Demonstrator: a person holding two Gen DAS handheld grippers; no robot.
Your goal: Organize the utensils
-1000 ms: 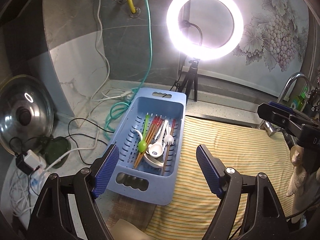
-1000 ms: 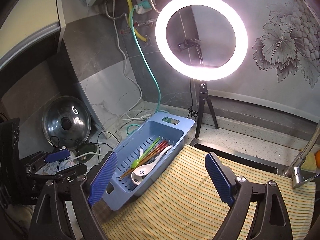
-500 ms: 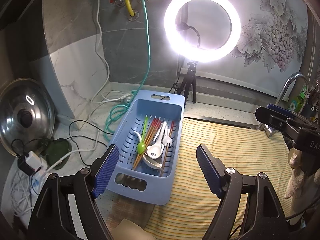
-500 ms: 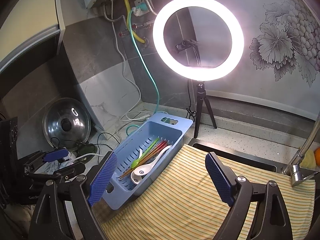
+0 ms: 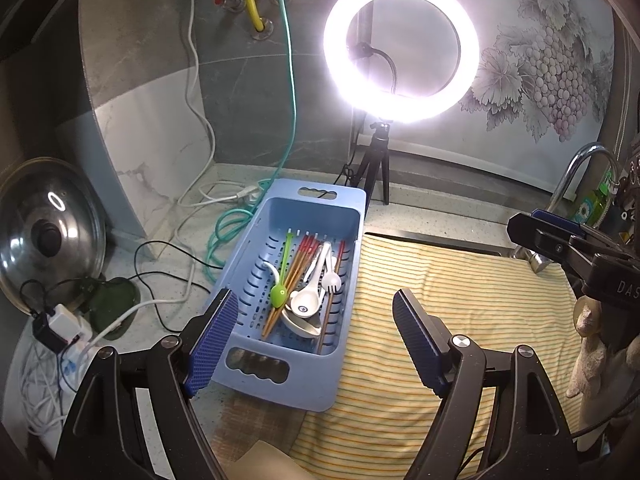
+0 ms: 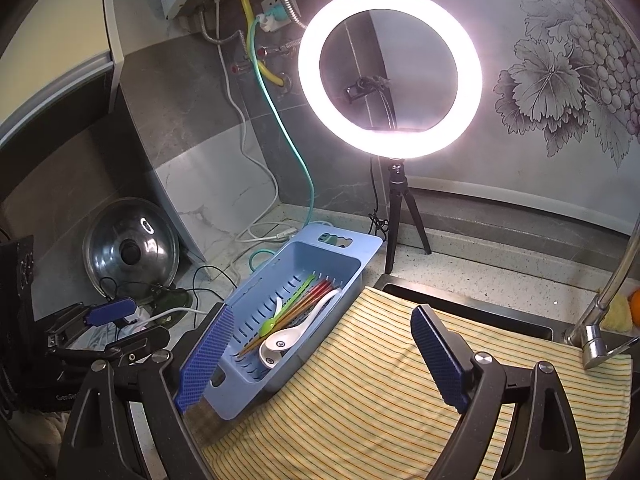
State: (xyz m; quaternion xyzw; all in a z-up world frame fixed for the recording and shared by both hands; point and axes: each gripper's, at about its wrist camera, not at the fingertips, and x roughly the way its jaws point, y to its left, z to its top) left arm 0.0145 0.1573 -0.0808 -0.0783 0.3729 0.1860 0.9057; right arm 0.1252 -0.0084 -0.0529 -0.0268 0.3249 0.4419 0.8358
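Note:
A blue slotted plastic basket [image 5: 256, 264] stands on the counter beside a striped cloth. It holds a green spoon [image 5: 280, 292], white spoons [image 5: 306, 302], a small white fork [image 5: 332, 280] and several red-tipped chopsticks [image 5: 300, 272]. The basket also shows in the right wrist view [image 6: 360, 256]. My left gripper [image 5: 316, 340] is open and empty, above the basket's near end. My right gripper [image 6: 320, 356] is open and empty, above the basket's right edge and the cloth. It also shows at the right of the left wrist view [image 5: 560, 236].
A yellow striped cloth [image 5: 460, 300] covers the sink area on the right. A lit ring light on a tripod [image 5: 400, 48] stands behind the basket. A steel pot lid [image 5: 44, 236], cables and a power strip [image 5: 60, 328] lie at the left. A faucet [image 6: 600, 320] is at the right.
Both grippers have drifted slightly nearer the basket, so the scene sits a little lower in both views. Jaws stayed open. Nothing in the basket moved.

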